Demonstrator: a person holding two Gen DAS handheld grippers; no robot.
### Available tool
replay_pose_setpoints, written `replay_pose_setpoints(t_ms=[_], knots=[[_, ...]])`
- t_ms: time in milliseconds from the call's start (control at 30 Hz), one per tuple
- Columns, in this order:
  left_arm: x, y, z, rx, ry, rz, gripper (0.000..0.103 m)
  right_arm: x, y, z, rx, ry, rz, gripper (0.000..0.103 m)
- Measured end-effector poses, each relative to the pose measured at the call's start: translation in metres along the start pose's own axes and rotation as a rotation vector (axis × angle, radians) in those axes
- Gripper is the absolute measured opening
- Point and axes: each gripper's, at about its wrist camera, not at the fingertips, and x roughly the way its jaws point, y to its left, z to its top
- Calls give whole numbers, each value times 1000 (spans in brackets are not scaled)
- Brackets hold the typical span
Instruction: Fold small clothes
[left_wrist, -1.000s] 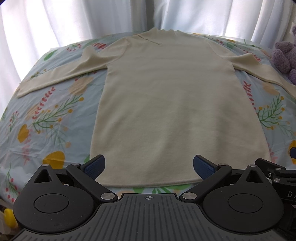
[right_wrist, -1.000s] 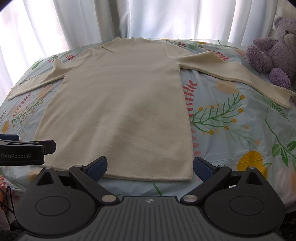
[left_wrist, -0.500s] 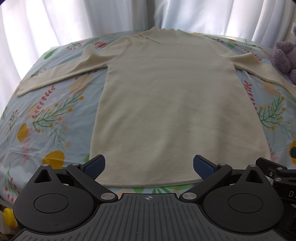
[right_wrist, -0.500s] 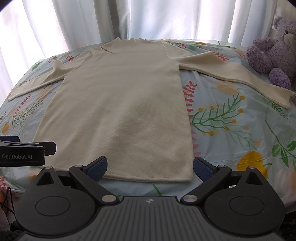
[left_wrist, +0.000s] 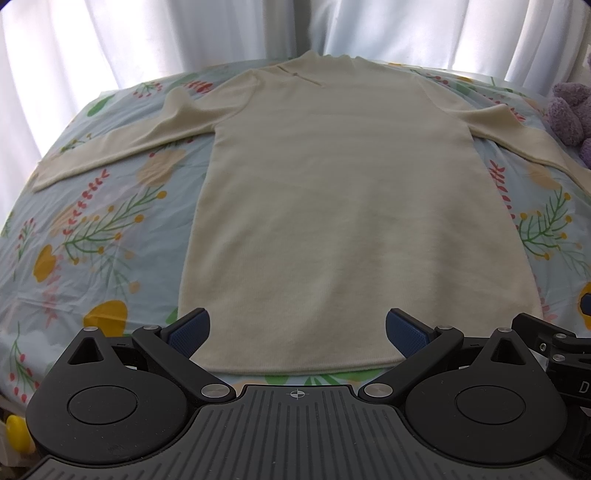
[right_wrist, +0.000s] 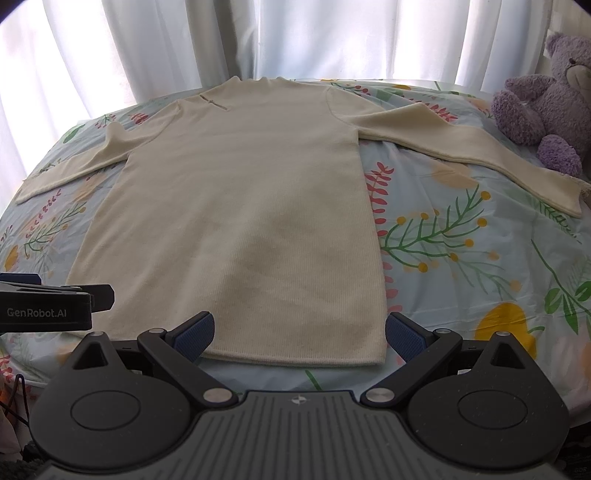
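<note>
A bedroom at home — soft furnishings throughout.

A bed sheet (right_wrist: 461, 229) printed with flowers and leaves covers the bed; white curtains (right_wrist: 332, 37) hang backlit from 10 to 2 o'clock, and a purple teddy bear (right_wrist: 543, 107) sits at 2 o'clock — beside a spread-out cream sweater (right_wrist: 243, 206).

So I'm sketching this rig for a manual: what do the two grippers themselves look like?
Both match: the left gripper and right gripper have matte black linkage arms with silver pivot pins, round black housings, a ribbed grey base bearing a crosshair mark, and fingers with blue textured pads. The left's side reads "GenRobot.AI".
</note>
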Motion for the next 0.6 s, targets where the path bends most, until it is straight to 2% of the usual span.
replay_pose_setpoints(t_ms=[600], knots=[[5, 1, -1, -2, 16, 3, 103, 1, -2, -1, 6, -10, 17, 99]])
